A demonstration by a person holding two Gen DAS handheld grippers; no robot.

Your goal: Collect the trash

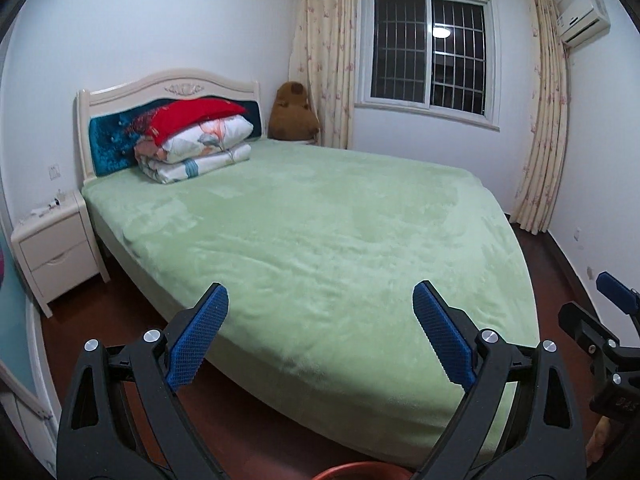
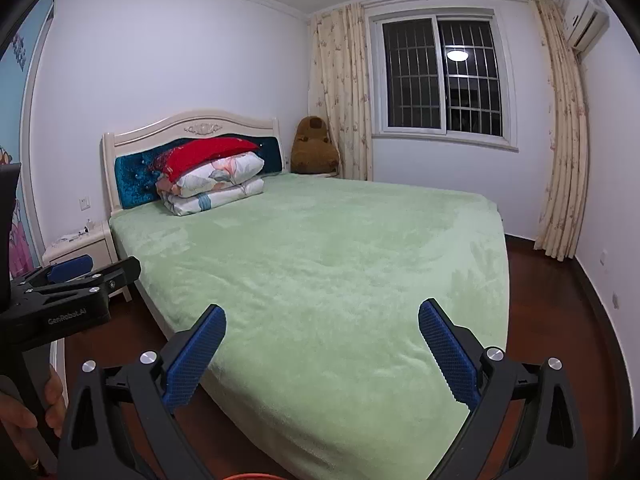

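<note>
Below left gripper (image 1: 320, 304), red-brown bin rim (image 1: 360, 471), contents hidden

Left gripper (image 1: 320, 300) and right gripper (image 2: 322, 322), hand-held. Each has two black plastic fingers of clamp-like form, with triangular cut-outs in the broad rear arms. Each finger carries a blue pad (image 1: 198, 336) with a fine cross-hatched texture and a toothed edge. Round silver pivot screws (image 1: 91, 345) sit at the linkage joints, two per side. Seen from the side, the left gripper's black body bears pale lettering reading "GenRobot.AI" (image 2: 66, 318) and small silver screws. The left hand (image 2: 24, 416) grips a black handle; a ring shows on one finger.
</note>
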